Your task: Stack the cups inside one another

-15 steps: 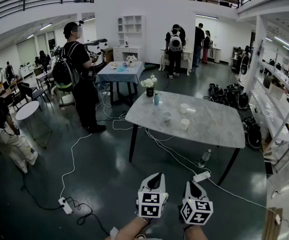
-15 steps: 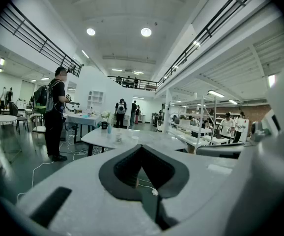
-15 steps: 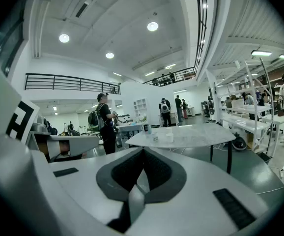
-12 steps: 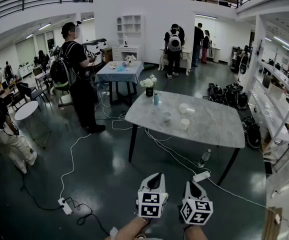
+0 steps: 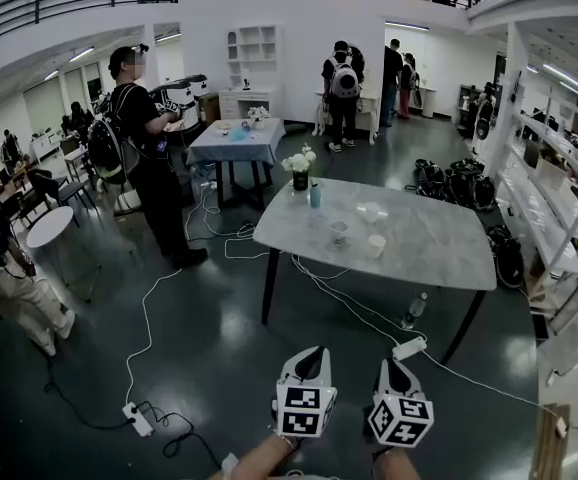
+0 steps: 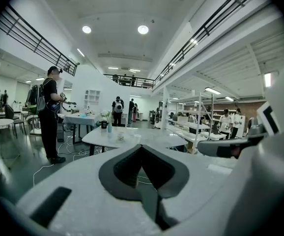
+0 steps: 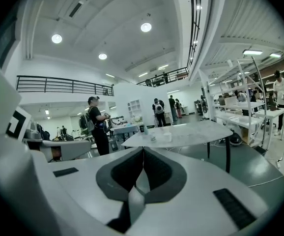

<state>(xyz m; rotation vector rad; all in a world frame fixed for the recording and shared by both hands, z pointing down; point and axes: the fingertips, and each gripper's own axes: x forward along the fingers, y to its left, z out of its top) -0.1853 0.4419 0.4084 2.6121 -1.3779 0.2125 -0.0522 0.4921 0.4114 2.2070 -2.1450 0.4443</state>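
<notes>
Bystander [image 5: 137, 138] drifted left. Left gripper [image 5: 314, 354] and right gripper [image 5: 390, 366] held shut, empty; cable [image 5: 344, 306] at 12 o'clock may be tripped on approaching cups [image 5: 375, 245].

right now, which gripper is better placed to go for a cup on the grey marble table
Right, marginally. The left gripper and right gripper are both shut, empty and well short of the grey marble table, but the small white cup nearest them lines up closer to the right one.

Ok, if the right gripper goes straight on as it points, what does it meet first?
Way looks free near the right gripper; farther on, probably the marble table's near edge. Depth unclear.
</notes>
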